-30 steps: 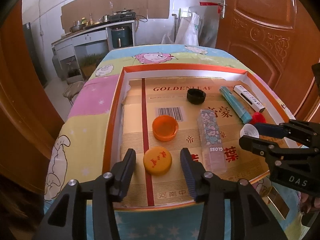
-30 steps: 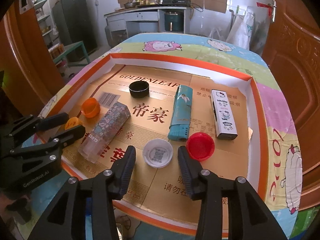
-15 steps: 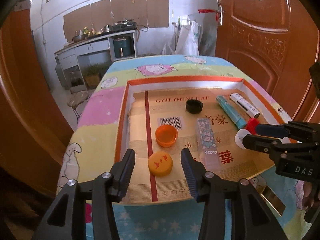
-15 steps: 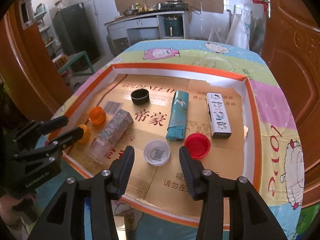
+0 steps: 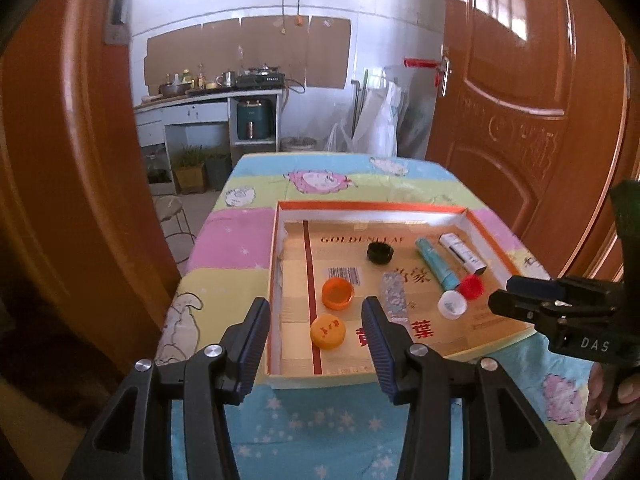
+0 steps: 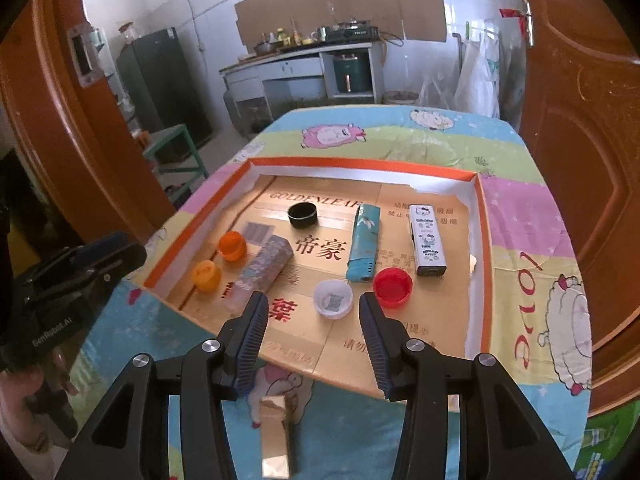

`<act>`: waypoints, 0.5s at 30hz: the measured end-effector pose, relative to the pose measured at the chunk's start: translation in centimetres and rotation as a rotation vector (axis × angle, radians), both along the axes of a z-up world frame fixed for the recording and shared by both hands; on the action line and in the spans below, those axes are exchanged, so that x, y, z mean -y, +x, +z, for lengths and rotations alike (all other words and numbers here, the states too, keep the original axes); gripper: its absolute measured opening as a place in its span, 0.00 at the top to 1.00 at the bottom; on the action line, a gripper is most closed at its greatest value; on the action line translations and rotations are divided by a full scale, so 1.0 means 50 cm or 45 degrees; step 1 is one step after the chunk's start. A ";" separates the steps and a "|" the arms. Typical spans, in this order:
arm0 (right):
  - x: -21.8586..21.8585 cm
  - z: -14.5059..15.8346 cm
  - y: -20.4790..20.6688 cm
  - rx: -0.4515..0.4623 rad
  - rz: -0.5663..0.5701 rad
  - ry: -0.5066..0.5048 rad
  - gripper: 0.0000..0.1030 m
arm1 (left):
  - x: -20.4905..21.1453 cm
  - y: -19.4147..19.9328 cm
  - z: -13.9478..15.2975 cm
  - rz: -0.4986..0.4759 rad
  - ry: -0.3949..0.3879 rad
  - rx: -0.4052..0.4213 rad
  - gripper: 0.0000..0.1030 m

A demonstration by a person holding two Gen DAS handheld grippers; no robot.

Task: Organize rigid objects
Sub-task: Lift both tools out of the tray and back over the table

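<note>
The left gripper hung with jaws spread wide and nothing between them. The right gripper did likewise. Both were level, side by side, pointing forward.

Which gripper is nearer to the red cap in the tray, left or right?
Right. The right gripper hovers open just short of the red cap; the left gripper hovers open by the yellow cap, across the tray.

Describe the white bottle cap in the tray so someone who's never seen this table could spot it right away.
Look in the orange-rimmed cardboard tray on the pastel tablecloth, toward its near edge. The white cap lies there mouth up, just left of the red cap and below the teal lighter. It is the only white cap, with a small dark code printed inside.
</note>
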State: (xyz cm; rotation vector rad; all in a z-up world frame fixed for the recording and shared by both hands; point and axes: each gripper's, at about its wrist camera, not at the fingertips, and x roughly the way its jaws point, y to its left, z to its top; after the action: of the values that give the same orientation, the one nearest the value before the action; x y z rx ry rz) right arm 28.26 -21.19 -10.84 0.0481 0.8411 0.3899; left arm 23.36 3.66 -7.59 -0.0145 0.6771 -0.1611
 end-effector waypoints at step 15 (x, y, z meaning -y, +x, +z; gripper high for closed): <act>0.032 0.025 -0.142 0.048 0.003 0.008 0.52 | 0.011 -0.135 0.064 -0.040 0.033 0.099 0.54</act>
State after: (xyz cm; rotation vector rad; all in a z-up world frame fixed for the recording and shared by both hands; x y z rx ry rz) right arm 21.17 -22.80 -9.59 0.0456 0.8025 0.3944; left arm 16.58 3.09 -4.42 0.0273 0.6016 -0.1823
